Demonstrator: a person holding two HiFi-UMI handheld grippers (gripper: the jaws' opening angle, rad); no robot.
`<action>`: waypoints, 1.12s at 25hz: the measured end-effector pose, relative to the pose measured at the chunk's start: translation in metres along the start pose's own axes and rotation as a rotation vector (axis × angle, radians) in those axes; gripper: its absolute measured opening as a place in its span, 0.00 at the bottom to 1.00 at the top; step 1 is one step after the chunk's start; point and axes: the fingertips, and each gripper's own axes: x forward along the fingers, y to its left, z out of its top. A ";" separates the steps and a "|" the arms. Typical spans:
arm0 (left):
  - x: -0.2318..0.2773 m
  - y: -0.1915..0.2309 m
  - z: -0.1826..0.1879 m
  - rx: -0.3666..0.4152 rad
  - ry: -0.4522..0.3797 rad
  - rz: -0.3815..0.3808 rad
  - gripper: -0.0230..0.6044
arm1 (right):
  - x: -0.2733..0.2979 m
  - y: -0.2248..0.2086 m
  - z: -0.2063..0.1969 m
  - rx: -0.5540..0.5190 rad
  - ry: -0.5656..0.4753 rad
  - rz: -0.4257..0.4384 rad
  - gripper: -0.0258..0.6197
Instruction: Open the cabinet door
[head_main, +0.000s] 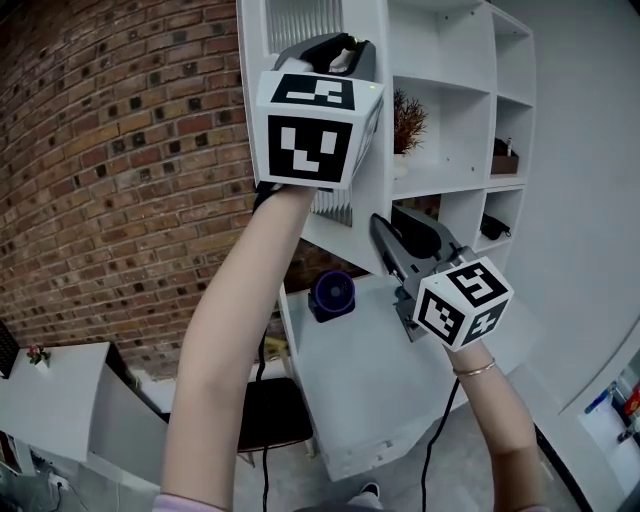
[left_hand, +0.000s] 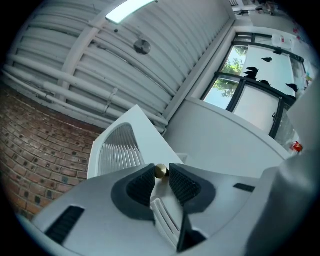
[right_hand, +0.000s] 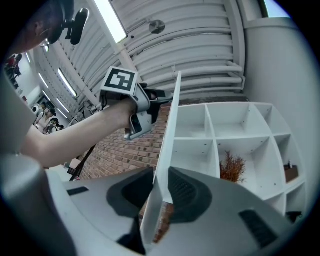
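Left pads (left_hand: 141, 186) are pinched on the little brass knob (left_hand: 160, 171), and only at their very tips, so the left gripper (left_hand: 161, 175) has a thin hold. Lower down, the right gripper (right_hand: 161, 182) has its ribbed pads (right_hand: 185, 192) clamped either side of the cabinet door (right_hand: 170, 135), astride its free edge. The door itself stands swung well out from the white shelving (right_hand: 215, 125), edge-on to the right gripper, so I'd call the opening mostly done. The risk I see is that round, polished knob squirting out of a tip grip if the pull goes off line. The right pads could also skate along the smooth painted edge and let the door swing loose. Two hands pulling at different rates might rack the hinges too. As for materials, the door is a flat white frame round a fluted, ridged panel (left_hand: 117, 150). The knob is a small shiny ball, the pads are dark knurled rubber, and rough brick wall (head_main: 100, 150) sits behind.
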 end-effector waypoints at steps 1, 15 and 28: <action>-0.003 0.002 0.002 -0.006 0.001 -0.006 0.18 | 0.000 0.004 0.002 -0.002 -0.003 -0.005 0.17; -0.042 0.027 0.017 -0.018 -0.020 -0.005 0.19 | 0.002 0.053 0.011 -0.046 -0.022 0.003 0.19; -0.075 0.055 0.026 0.026 -0.006 0.034 0.19 | 0.010 0.098 0.017 -0.044 -0.047 0.061 0.19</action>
